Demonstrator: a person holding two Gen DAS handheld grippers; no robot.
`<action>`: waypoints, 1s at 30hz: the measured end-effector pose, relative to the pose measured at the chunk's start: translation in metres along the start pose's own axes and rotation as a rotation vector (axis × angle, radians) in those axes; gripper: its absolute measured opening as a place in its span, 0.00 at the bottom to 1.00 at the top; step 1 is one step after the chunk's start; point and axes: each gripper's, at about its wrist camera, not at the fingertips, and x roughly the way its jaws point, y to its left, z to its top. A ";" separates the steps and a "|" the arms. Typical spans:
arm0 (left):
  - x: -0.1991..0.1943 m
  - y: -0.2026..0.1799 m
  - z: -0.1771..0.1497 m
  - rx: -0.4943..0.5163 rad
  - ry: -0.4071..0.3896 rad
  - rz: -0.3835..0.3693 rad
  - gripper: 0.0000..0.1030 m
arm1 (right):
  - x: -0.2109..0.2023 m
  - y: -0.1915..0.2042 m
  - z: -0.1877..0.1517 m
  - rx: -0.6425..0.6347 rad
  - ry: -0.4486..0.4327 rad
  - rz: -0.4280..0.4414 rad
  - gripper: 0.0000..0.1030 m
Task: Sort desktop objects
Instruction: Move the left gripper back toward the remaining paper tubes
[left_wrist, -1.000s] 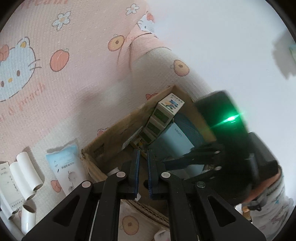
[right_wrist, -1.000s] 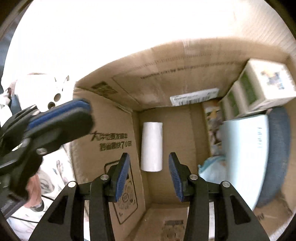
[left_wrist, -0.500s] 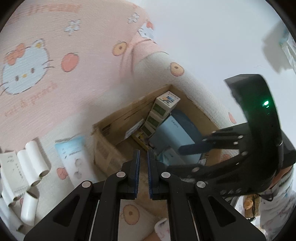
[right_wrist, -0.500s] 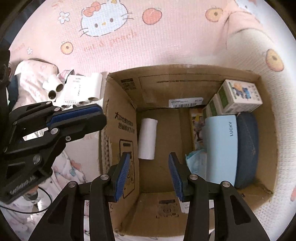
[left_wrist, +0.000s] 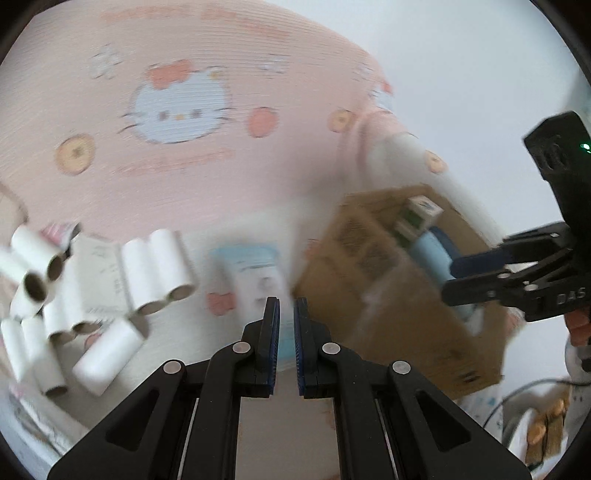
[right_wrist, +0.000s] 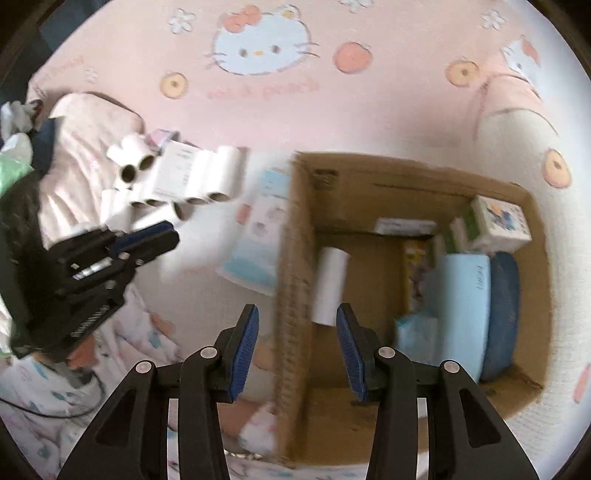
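While one white roll (right_wrist: 330, 285) lies in the box (right_wrist: 295, 280), we go for more rolls (left_wrist: 155, 273) (piled left of it). Our left gripper (left_wrist: 285, 314) is nearly closed and empty; our right gripper (right_wrist: 297, 325) is wide apart. Next we must open and reach.

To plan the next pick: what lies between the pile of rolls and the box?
In the right wrist view, one flat blue-white packet lies between the rolls and the box.
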 end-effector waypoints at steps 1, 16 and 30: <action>0.000 0.006 -0.002 -0.017 0.001 0.005 0.07 | 0.001 0.004 0.001 0.003 -0.007 0.006 0.39; -0.008 0.123 -0.008 -0.272 0.032 0.134 0.07 | 0.026 0.066 0.019 -0.114 -0.118 0.042 0.39; 0.016 0.181 0.007 -0.389 0.108 0.156 0.27 | 0.113 0.113 0.028 -0.045 -0.220 0.160 0.39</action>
